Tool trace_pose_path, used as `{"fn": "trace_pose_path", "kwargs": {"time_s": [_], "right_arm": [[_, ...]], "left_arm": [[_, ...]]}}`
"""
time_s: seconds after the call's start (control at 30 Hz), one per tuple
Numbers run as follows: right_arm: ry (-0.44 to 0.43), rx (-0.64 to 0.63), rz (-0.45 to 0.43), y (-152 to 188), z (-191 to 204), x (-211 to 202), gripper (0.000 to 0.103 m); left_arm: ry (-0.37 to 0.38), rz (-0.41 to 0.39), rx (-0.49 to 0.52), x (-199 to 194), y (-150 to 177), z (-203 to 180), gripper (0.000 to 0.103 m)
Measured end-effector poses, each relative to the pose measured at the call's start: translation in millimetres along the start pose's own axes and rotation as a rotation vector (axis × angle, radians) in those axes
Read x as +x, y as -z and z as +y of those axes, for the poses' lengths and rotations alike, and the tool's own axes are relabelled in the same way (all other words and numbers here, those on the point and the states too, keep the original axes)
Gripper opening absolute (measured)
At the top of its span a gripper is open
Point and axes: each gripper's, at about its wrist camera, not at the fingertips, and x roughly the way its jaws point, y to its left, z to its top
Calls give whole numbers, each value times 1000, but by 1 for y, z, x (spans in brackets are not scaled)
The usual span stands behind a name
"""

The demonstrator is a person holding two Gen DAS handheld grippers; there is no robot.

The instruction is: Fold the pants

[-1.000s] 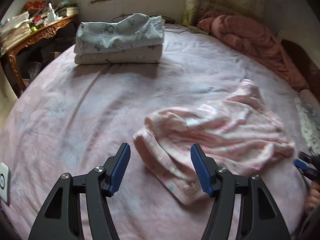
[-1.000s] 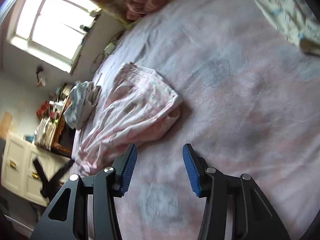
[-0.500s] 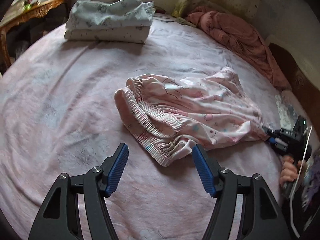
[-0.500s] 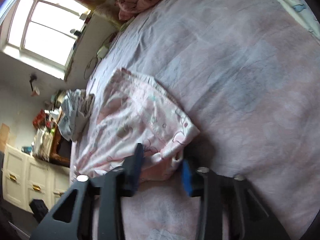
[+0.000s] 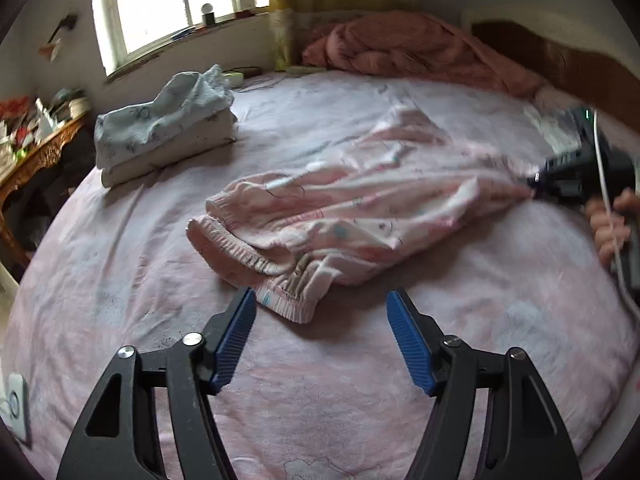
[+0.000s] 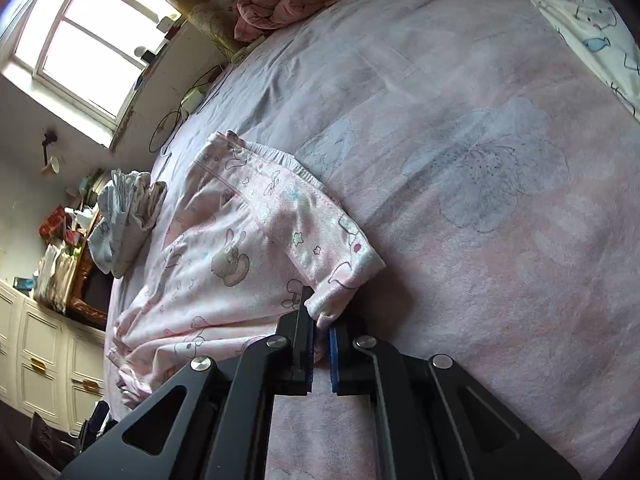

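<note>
Bed (image 5: 120,240), pink sheet, fills both views. Pink printed pants (image 5: 360,208) lie crumpled across its middle, elastic waistband end toward the near left in the left wrist view, leg end trailing off to the right. A folded stack of pale linens (image 5: 164,136) sits far left, well apart from the pants; a rumpled pink quilt (image 5: 400,44) lies at the far edge under the window.

Change over the last second: the right gripper (image 6: 321,344), whose jaws stood apart a second ago over bare sheet just beside the leg end, is now shut on the leg cuff (image 6: 340,284). A fold of pink fabric is pinched between the blue pads. In the left wrist view the same gripper shows at far right, a hand wrapped round its handle, and the cloth runs in taut lines toward it; this part is motion-blurred, so the tension is my reading only.

Left gripper (image 5: 321,332): jaws wide apart, nothing between them. It has closed in on the waistband (image 5: 280,284), whose near corner now lies just beyond the left pad, not touching so far as I can tell.

Judgement: one end secured; second grasp at the waistband pending. With both ends held the pants can be stretched flat before folding. No fold made yet.
</note>
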Motion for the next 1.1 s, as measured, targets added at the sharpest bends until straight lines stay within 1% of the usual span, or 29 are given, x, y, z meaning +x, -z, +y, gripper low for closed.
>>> {"fn": "trace_pose_path", "kwargs": {"time_s": [0.03,0.1,0.17,0.2,0.23,0.27,0.3,0.33,0.37,0.4,0.43,0.47,0.53,0.57,0.63,0.7,0.77,0.83,0.87,0.9,0.93,0.97,1.03,1.1], "right_arm": [[-5,5,3,0,-1,0,5],[-19,23,13,-2,-4,1,5],[-21,26,18,-3,-5,1,5],[-19,22,17,-3,-6,1,5],[-16,19,16,-2,-7,1,5],[-13,15,16,-2,-6,2,5],[-11,11,16,-2,-6,2,5],[-12,10,17,-2,-6,2,5],[-13,11,18,-2,-6,1,5],[-15,13,20,-2,-7,1,5],[-17,15,22,-2,-8,1,5],[-18,16,23,-3,-8,1,5],[-16,14,24,-2,-6,1,5],[-15,12,24,-2,-6,1,5],[-9,6,20,-1,-4,1,5],[1,-7,14,1,-1,0,5],[3,-11,12,1,0,0,5],[1,-9,14,1,0,0,5],[1,-10,14,1,1,0,5],[2,-12,15,2,1,1,5],[5,-16,14,2,2,1,5],[7,-19,14,2,3,1,5],[15,-31,11,3,5,1,5],[22,-39,5,3,7,0,5]], "left_arm": [[-23,-6,9,2,1,-2,63],[-24,-12,17,6,-1,0,59],[14,-6,14,10,-6,5,59],[58,10,12,15,-10,8,57],[107,32,-3,19,-12,12,54],[133,50,-41,22,-14,18,47],[148,55,-83,24,-17,25,44],[163,51,-107,24,-18,29,44],[171,45,-116,25,-20,34,44],[162,37,-112,25,-21,35,44],[154,33,-97,24,-20,33,44],[165,37,-67,25,-21,31,44],[203,81,27,31,-20,23,44],[207,99,77,34,-21,19,44],[183,93,138,36,-22,16,44],[172,111,161,42,-25,17,44],[171,123,163,48,-27,22,44],[215,134,198,52,-25,22,44],[229,139,225,53,-23,20,42],[236,141,253,54,-22,18,28],[228,140,274,55,-20,16,23],[210,136,286,56,-20,15,22],[218,136,278,57,-21,16,21],[210,143,263,57,-21,18,10]]}}
